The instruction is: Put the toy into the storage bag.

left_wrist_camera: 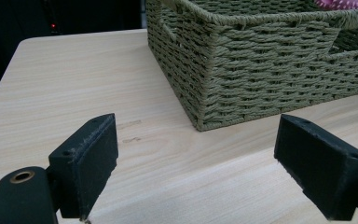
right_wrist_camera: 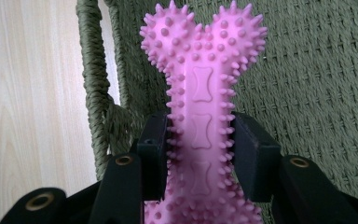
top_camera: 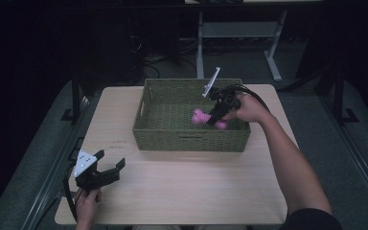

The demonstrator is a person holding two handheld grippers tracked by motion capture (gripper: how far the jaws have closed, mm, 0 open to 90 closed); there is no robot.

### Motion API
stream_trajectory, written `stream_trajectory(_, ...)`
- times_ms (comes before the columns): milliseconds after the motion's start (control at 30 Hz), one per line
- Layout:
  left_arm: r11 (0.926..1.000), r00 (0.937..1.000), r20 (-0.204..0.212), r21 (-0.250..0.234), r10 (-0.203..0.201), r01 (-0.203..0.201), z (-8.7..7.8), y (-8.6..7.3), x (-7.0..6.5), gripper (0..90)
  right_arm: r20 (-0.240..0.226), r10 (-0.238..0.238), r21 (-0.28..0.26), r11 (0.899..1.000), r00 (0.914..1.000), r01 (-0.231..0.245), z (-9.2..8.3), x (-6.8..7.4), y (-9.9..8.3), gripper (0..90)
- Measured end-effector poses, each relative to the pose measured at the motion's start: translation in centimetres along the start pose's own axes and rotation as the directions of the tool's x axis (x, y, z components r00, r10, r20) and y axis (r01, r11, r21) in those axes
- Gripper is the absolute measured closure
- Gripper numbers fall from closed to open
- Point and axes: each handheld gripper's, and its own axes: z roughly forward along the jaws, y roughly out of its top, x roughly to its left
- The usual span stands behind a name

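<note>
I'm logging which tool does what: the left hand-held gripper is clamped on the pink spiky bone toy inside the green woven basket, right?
Not quite: the right hand-held gripper clamps the pink bone toy inside the green woven basket, as the right gripper view shows. The left hand-held gripper is open over the table.

table (top_camera: 187, 191): light wood | metal desk frame (top_camera: 239, 33): behind table, on dark floor

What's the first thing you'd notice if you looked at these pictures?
The bright pink spiky bone toy jumps out first: the right gripper is clamped on its middle, over the inside of the green woven basket at the back of the wooden table. Next you'd spot the left gripper, jaws wide open and holding nothing, near the table's front left corner.
</note>
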Motion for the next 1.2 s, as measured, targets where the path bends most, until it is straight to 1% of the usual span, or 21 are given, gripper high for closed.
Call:
stream_trajectory(267,1.0,1.0,0.004,-0.002,0.007,-0.007,0.0,0.1,-0.1,13.0,-0.005,0.003,-0.003,1.0,1.0,-0.003,0.2,0.2,0.2,58.1)
stream_trajectory(333,1.0,1.0,0.003,-0.004,0.006,-0.006,-0.1,0.1,-0.1,13.0,-0.006,0.008,0.009,1.0,0.9999,-0.008,0.5,0.1,0.3,58.1)
stream_trajectory(400,1.0,1.0,0.004,-0.006,0.006,-0.006,-0.2,0.1,-0.1,13.0,-0.005,0.012,0.009,1.0,0.9999,-0.012,0.7,0.0,0.2,58.1)
stream_trajectory(467,0.9999,1.0,0.004,-0.01,0.005,-0.005,-0.2,0.1,-0.1,13.0,-0.013,0.023,0.003,1.0,0.9997,-0.023,1.0,-0.2,-0.1,58.1)
stream_trajectory(567,1.0,1.0,0.002,-0.007,0.001,-0.001,-0.2,0.0,0.0,13.0,-0.014,0.037,0.017,0.999,0.9992,-0.037,1.6,-0.5,-0.5,58.1)
stream_trajectory(700,1.0,1.0,0.001,-0.008,0.0,0.0,-0.1,0.1,0.1,13.0,-0.018,0.048,0.022,0.999,0.9987,-0.048,2.2,-0.8,-0.9,58.1)
stream_trajectory(800,1.0,1.0,0.0,-0.008,-0.001,0.001,-0.1,0.1,0.1,13.0,-0.014,0.05,0.035,0.998,0.9987,-0.049,2.5,-0.9,-0.9,58.1)
stream_trajectory(833,1.0,1.0,0.001,-0.007,0.001,-0.001,-0.1,0.0,0.0,13.0,-0.02,0.05,0.04,0.998,0.9985,-0.049,2.8,-1.0,-0.9,58.1)
stream_trajectory(867,1.0,1.0,0.001,-0.007,0.001,-0.001,-0.1,0.0,0.0,13.0,-0.015,0.051,0.044,0.998,0.9986,-0.05,2.9,-0.9,-0.9,58.1)
stream_trajectory(1200,1.0,1.0,-0.001,-0.009,-0.003,0.003,-0.2,0.0,0.2,13.0,-0.021,0.063,0.054,0.997,0.9978,-0.062,3.8,-1.2,-0.9,57.9)
